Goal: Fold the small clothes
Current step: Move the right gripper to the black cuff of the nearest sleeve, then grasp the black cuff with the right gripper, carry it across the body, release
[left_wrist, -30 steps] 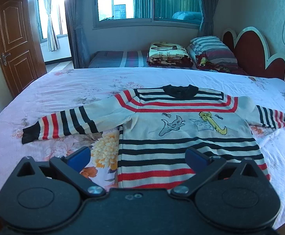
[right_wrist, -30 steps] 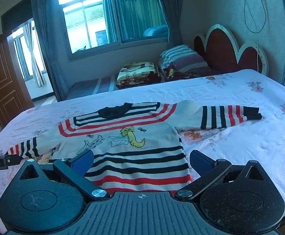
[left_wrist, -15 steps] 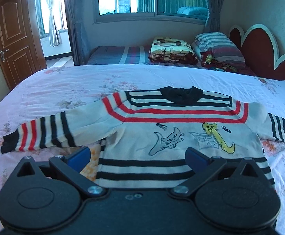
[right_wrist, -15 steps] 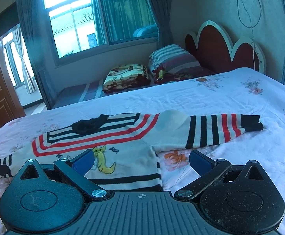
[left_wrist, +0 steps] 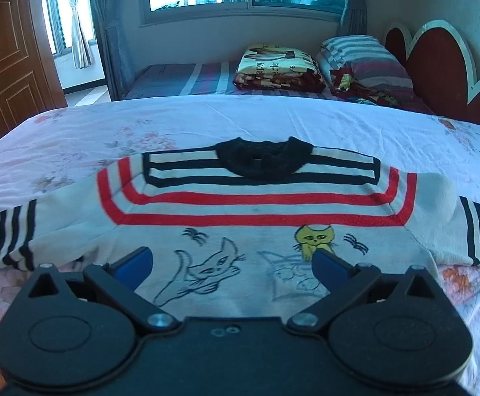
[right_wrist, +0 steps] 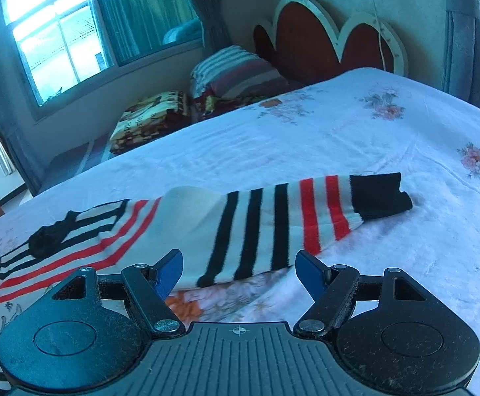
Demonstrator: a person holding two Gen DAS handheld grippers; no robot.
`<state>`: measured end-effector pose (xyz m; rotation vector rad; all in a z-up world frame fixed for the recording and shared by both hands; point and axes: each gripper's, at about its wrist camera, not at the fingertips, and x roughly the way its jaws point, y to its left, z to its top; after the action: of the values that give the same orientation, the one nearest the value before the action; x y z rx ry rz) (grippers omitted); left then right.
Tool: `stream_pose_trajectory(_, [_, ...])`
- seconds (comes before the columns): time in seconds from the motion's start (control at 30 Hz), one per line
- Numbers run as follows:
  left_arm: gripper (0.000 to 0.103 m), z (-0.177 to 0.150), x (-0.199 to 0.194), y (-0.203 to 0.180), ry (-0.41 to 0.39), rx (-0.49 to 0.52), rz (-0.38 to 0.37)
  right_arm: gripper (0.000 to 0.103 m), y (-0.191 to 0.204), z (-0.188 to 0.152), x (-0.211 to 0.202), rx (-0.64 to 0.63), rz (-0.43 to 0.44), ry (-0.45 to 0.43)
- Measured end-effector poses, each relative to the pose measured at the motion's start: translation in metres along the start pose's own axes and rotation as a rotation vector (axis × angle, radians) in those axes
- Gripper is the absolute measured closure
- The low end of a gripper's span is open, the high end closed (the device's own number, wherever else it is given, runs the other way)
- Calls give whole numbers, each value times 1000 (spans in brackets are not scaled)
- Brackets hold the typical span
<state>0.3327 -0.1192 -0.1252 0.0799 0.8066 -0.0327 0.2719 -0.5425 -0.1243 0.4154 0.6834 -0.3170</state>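
Sweater (left_wrist: 256,204) is spread flat, front up, on the flowered bed sheet (left_wrist: 174,122), its black collar (left_wrist: 263,158) at the far side and both sleeves stretched out to left and right. The left gripper (left_wrist: 231,260) is held over the chest, above the drawn cats; its jaws are spread wide with nothing pressed between them, and the blue fingertips (left_wrist: 134,262) are seen over the knit, though contact with it cannot be judged. The right gripper (right_wrist: 240,269) is held near the right sleeve (right_wrist: 289,217), whose near edge lies in the gap between the blue fingertips (right_wrist: 170,269). Its jaws have just been narrowing, yet they are parted, and no pinch on the cloth is seen. The black cuff (right_wrist: 378,194) lies further right, apart from the gripper.

The sweater's hem is hidden behind the gripper bodies in both views. The left cuff is cut off at the frame edge in the left wrist view. The sleeve and collar in the right wrist view are somewhat blurred.
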Motion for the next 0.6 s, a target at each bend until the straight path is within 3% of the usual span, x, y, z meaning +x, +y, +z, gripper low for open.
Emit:
stream_pose_trajectory(0.33, [2,12,47,-37,37,9,1,29,-72,21,64,106,-101,51])
stream_pose_trajectory(0.37, [2,12,49,-37,39,4,-2,34,-77,22,69,117,-104,56])
stream_pose_trajectory(0.43, [2,13,53,-39,42,3,-2,61,-86,24,77,152,-106,72])
stream_pose_trajectory(0.6, [2,15,60,-40,48,21,32,62,-104,28,92,212,-117,83])
